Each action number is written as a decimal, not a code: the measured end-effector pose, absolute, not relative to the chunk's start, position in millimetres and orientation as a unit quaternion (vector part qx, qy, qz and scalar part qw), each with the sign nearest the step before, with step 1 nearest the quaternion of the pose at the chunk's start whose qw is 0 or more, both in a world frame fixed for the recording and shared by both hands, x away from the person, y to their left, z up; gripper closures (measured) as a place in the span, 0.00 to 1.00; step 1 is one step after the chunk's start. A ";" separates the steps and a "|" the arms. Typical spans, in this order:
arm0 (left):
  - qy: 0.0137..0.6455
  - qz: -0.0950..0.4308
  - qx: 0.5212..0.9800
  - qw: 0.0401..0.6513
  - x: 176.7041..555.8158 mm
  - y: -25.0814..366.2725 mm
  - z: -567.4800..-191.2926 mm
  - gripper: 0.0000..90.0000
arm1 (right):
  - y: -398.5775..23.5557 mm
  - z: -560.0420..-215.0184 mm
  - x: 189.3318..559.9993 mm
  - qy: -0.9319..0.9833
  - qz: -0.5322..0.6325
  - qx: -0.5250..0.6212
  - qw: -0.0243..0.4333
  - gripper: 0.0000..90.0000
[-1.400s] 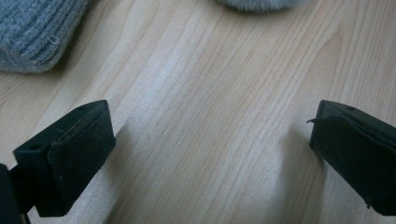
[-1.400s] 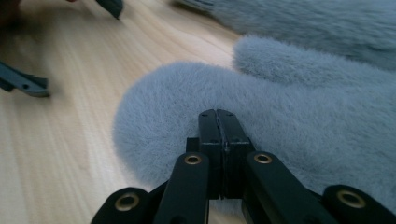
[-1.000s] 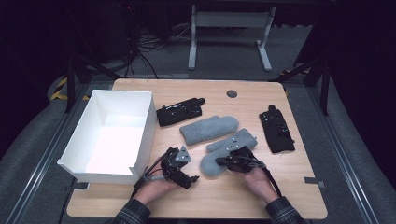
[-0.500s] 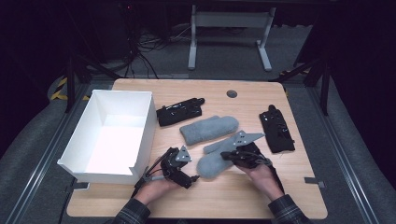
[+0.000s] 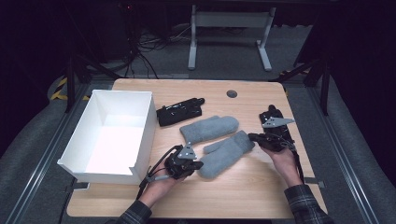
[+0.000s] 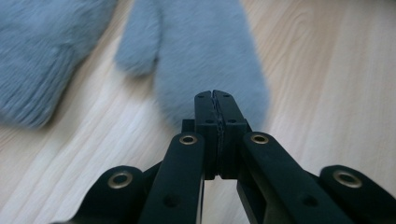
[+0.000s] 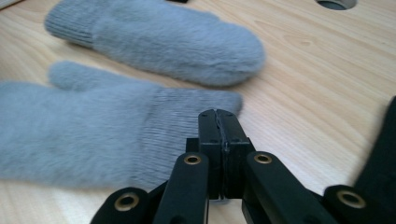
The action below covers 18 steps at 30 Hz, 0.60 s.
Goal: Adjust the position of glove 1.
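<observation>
Two grey mittens lie on the table: one mitten farther back and a second mitten nearer the person. There are two black gloves, one glove by the box and another glove at the right. One white box stands at the left, and two hand-held grippers, a left gripper and a right gripper, are over the wood.

The wooden worktop is carrying a white box, 2 grey mittens and 2 black, possibly glove-like, items.
</observation>
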<state>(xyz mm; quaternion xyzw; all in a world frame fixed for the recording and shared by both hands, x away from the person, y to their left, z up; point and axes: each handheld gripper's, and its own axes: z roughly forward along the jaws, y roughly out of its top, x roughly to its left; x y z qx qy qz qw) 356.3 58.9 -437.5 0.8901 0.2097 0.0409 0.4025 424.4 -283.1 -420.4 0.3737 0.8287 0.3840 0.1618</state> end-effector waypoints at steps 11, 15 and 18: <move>0.196 0.032 0.904 0.379 357.3 36.3 -445.8 1.00 | -273.0 -431.3 437.3 0.838 0.383 0.360 0.146 1.00; 0.204 0.035 0.908 0.365 361.9 37.9 -447.9 1.00 | -272.2 -435.4 437.9 0.846 0.368 0.362 0.136 1.00; 0.214 0.035 0.905 0.366 364.4 40.8 -448.3 1.00 | -272.2 -434.5 434.5 0.851 0.358 0.360 0.135 1.00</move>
